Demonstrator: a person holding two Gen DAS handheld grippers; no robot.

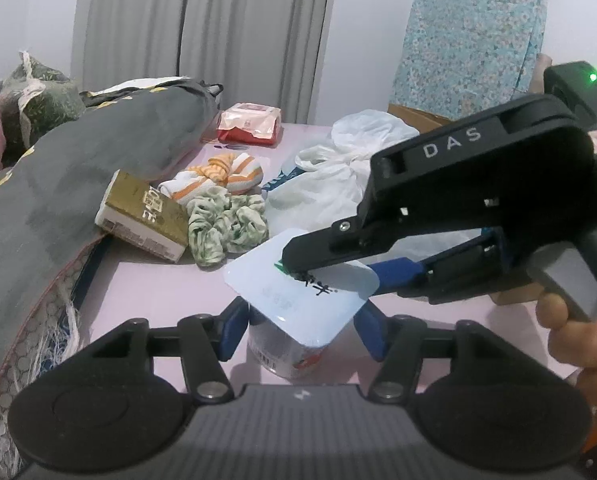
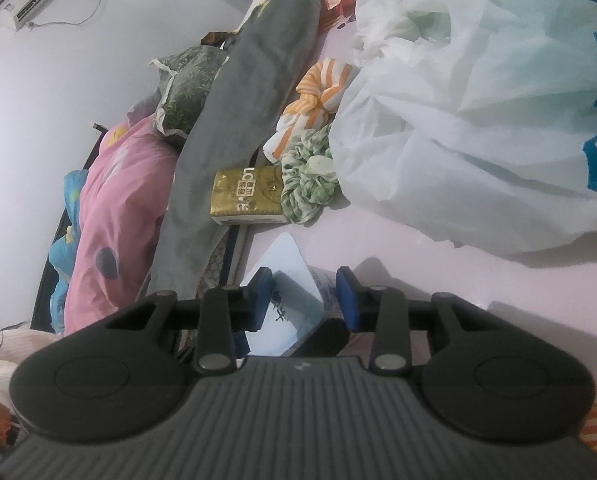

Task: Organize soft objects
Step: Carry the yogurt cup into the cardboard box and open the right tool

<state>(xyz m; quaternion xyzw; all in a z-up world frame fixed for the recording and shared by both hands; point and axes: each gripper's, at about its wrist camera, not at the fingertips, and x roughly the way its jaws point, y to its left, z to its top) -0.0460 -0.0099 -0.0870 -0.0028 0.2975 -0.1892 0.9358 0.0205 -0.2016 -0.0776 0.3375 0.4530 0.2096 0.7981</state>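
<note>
Left gripper (image 1: 300, 330) clamps the sides of a yogurt cup (image 1: 294, 320) standing on the pink bed sheet (image 1: 158, 292). Right gripper (image 1: 330, 274) comes in from 3 o'clock, jaws spread around the cup's foil lid (image 2: 288, 296), not closed on it. Soft things lie at 11 o'clock from the cup: green scrunchie (image 1: 226, 224), orange-striped socks (image 1: 218, 178) behind it, gold tissue pack (image 1: 144, 216) touching the scrunchie. White plastic bag (image 1: 338, 168) at 12–1 o'clock. Grey blanket (image 1: 78, 168) at 9–10.
</note>
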